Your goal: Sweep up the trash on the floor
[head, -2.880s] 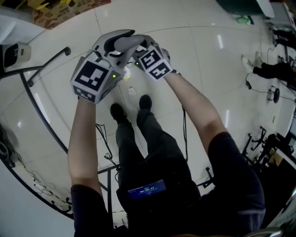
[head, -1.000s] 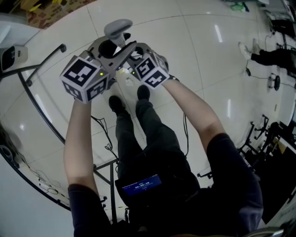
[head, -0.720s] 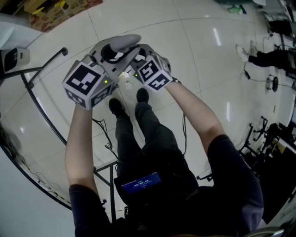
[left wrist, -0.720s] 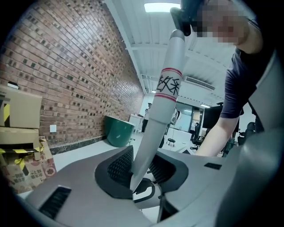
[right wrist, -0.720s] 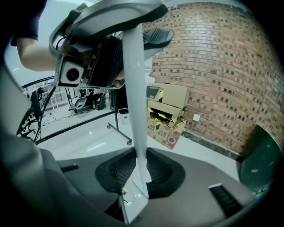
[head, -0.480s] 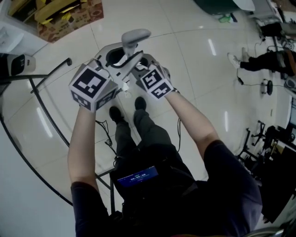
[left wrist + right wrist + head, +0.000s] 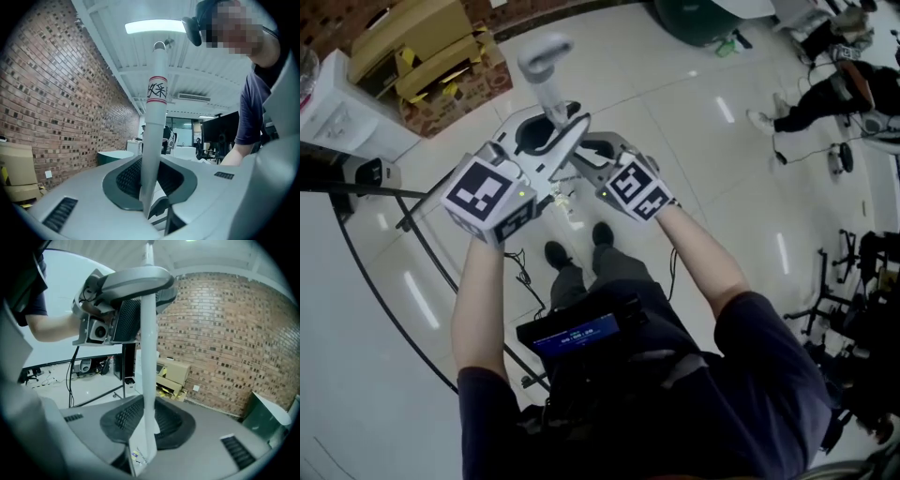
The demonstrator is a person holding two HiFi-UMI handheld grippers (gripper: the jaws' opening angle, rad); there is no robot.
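White handle [image 7: 154, 117] stands near upright over the glossy tile floor [image 7: 703, 159], just ahead of the person's shoes [image 7: 557, 254]. Left hand-held gripper [image 7: 151, 187] has it between its jaws, which have just been closing onto it, high on the shaft. Right hand-held gripper [image 7: 147, 425] is clamped on it lower down. Its sweeping end is hidden. Cardboard boxes [image 7: 431, 56] sit beyond, by the brick wall [image 7: 56, 93].

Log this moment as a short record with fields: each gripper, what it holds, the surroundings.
left gripper: jaws just been closing, clamped on the white handle
right gripper: clamped on the same white handle, lower down
white handle: roughly upright, red-banded label near its top
floor: glossy pale tiles
background: brick wall, cardboard boxes
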